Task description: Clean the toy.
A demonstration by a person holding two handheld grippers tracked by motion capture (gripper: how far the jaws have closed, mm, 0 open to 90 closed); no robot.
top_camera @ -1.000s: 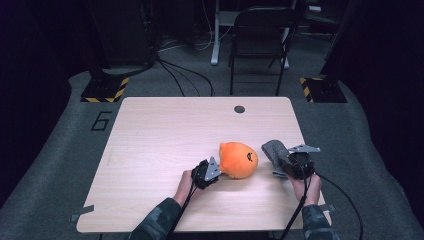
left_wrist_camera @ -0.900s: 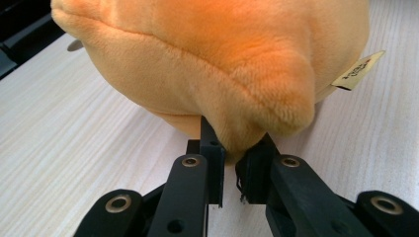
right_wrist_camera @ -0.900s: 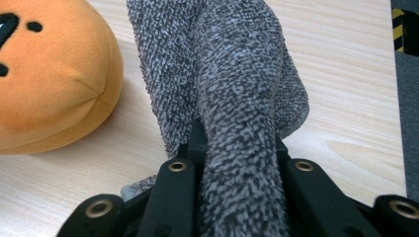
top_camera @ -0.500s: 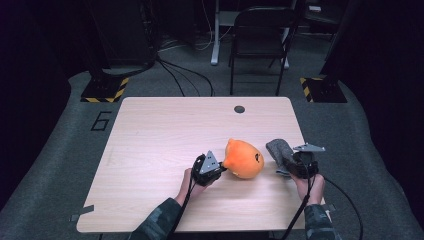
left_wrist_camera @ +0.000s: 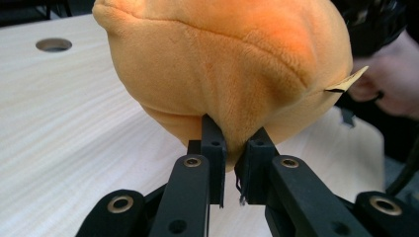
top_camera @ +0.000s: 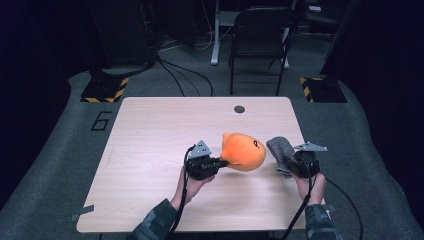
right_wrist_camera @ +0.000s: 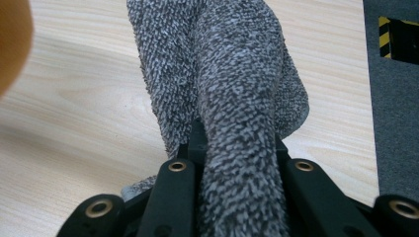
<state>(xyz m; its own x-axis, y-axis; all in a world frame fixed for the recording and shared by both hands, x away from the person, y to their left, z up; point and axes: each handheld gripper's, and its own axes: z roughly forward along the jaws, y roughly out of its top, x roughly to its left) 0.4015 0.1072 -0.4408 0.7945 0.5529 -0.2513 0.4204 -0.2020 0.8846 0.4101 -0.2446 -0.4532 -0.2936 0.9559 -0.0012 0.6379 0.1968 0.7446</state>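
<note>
An orange plush toy (top_camera: 244, 151) hangs just above the wooden table (top_camera: 150, 135), right of centre. My left gripper (top_camera: 218, 162) is shut on a fold of its fabric at the toy's left side; in the left gripper view the plush toy (left_wrist_camera: 222, 64) bulges above the pinching jaws of the left gripper (left_wrist_camera: 231, 165), with a small tag at its right. A folded grey towel (top_camera: 280, 149) sticks up from my right gripper (top_camera: 287, 160), which is shut on it near the table's right edge. The right gripper view has the grey towel (right_wrist_camera: 232, 98) clamped between the jaws of the right gripper (right_wrist_camera: 236, 148).
A round cable hole (top_camera: 239, 109) sits near the table's far edge. A black folding chair (top_camera: 260, 45) stands behind the table, with cables and striped floor plates (top_camera: 102, 90) around it. The table's right edge (top_camera: 310, 170) runs close beside my right hand.
My left gripper has risen with the orange plush toy, lifting it off the table and tilting it toward the left. The right gripper and grey towel have stayed put.
</note>
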